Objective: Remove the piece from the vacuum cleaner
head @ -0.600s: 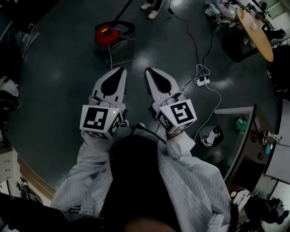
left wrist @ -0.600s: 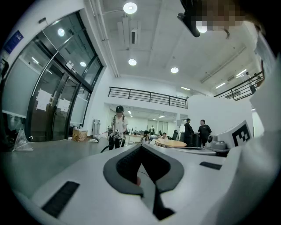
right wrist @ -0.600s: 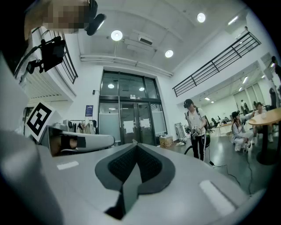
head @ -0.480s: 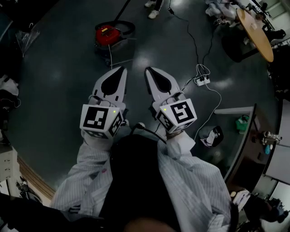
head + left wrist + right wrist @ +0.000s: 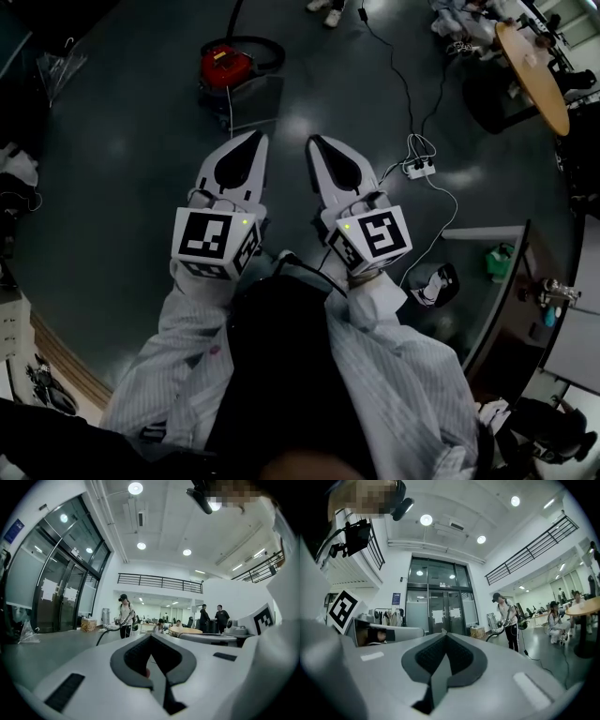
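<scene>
I hold both grippers, left and right, clamped empty; aimed at vacuum, still well apart; approach pending.

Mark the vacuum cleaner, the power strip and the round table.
vacuum cleaner [image 5: 225, 66], head view, top of its red body.
power strip [image 5: 418, 169], head view, middle of its white casing.
round table [image 5: 546, 92], head view, bare wooden top.

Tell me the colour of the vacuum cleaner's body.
Red; the vacuum cleaner shows best in the head view.
</scene>
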The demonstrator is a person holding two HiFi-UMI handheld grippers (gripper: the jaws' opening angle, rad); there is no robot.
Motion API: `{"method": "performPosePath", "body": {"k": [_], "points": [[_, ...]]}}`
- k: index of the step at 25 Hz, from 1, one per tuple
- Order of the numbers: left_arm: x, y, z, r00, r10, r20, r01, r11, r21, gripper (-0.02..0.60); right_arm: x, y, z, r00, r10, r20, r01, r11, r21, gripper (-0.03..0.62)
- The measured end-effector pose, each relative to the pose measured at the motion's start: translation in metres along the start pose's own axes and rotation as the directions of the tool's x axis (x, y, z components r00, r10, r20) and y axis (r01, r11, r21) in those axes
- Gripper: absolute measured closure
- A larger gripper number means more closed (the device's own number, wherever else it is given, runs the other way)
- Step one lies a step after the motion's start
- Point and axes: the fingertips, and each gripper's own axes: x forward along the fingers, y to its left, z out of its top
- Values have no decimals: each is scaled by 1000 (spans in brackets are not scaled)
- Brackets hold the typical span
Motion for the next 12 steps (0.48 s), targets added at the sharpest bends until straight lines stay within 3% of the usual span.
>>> {"method": "performPosePath", "body": {"k": [7,12], "points": [[18,15,-22,997,65,-39,-65,998,-9,578,9,-20,-25,998,26,-50,-23,999,48,592],[64,50,-33,993,91,-73,-93,995,-23,578,54,-48,-36,995,66,-71,-63,997,47,592]]}}
